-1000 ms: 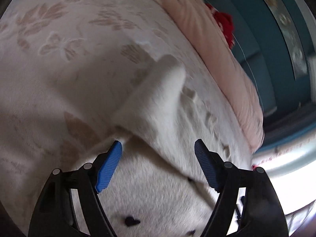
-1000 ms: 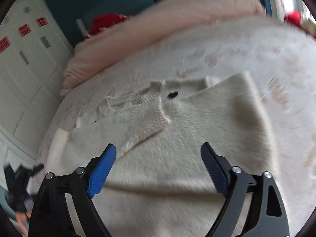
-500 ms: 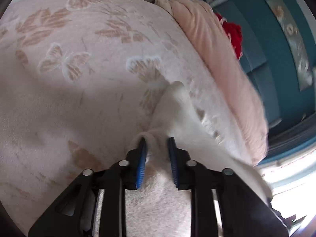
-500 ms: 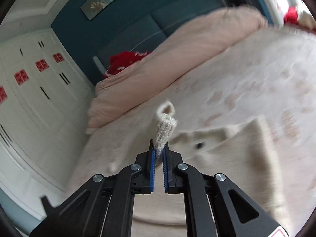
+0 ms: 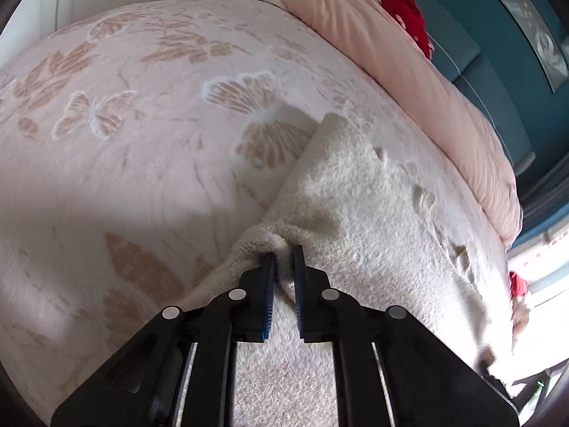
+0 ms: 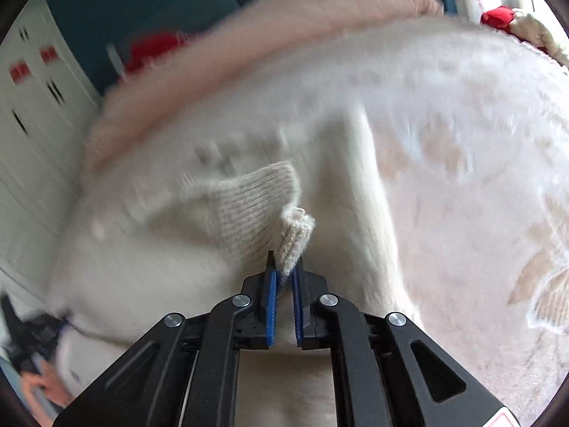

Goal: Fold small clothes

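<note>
A small cream knit sweater (image 5: 355, 192) lies on a pale bedspread with tan butterfly print (image 5: 142, 124). My left gripper (image 5: 283, 259) is shut on a bunched edge of the sweater, pinched between the blue pads. In the right wrist view the sweater (image 6: 177, 242) is blurred by motion. My right gripper (image 6: 284, 267) is shut on its ribbed hem (image 6: 295, 235), which sticks up from the pads. A ribbed cuff (image 6: 256, 199) folds over just beyond.
A pink rolled duvet (image 5: 409, 71) lies along the far side of the bed, with a red item (image 5: 409, 17) behind it against a teal wall. White cupboard doors (image 6: 32, 106) stand at the left in the right wrist view.
Both grippers went from wide open over the sweater to shut on its fabric. The right gripper has since swung, carrying the ribbed hem with it.
</note>
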Demonstrator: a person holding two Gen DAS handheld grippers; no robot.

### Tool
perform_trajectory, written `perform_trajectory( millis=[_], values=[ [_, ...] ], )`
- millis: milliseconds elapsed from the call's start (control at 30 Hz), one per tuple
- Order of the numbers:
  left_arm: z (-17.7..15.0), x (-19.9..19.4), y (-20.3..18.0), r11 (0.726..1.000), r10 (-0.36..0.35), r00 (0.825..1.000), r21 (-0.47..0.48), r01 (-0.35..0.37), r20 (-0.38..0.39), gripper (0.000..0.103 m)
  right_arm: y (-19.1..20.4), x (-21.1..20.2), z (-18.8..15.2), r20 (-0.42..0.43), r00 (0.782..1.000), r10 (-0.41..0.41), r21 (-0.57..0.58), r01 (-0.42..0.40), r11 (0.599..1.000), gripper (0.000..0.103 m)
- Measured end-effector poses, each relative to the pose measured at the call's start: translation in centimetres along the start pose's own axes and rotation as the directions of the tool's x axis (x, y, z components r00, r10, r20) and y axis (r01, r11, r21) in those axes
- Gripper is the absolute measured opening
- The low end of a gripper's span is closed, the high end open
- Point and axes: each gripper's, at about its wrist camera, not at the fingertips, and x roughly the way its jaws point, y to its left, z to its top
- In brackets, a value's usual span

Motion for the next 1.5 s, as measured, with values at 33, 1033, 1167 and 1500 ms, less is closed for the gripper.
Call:
perform_trajectory(
  millis=[33,1033,1167,1500],
  values=[
    [-0.2,0.0,-0.1,1.000,0.002,1.000,0.019,-0.002,-0.003,0.011,0.0,-0.1,0.1,0.019,1.000,0.010,-0.002,-0.010,1.000,0.009],
    [1.8,4.2,-8.3,0.927,0.066,0.996,0.374,-0.036,-0.067,0.030,1.5,0.2,6.0,0.024,0.998,-0.049,-0.074,0.051,0.996,0.021],
    [0.5,1.3,-7.4,0.935,0.019,0.998,0.354,0.004,-0.061,0.049,-0.5,1.1,4.0,-0.002,0.998,-0.066,-0.030,0.066,0.997,0.051],
    [0.3,2.3,-4.9,0.930,0.076,0.993,0.366,-0.037,-0.093,0.035,0.5,-1.4,2.9,0.034,0.997,-0.065,-0.091,0.068,0.993,0.001]
  ],
)
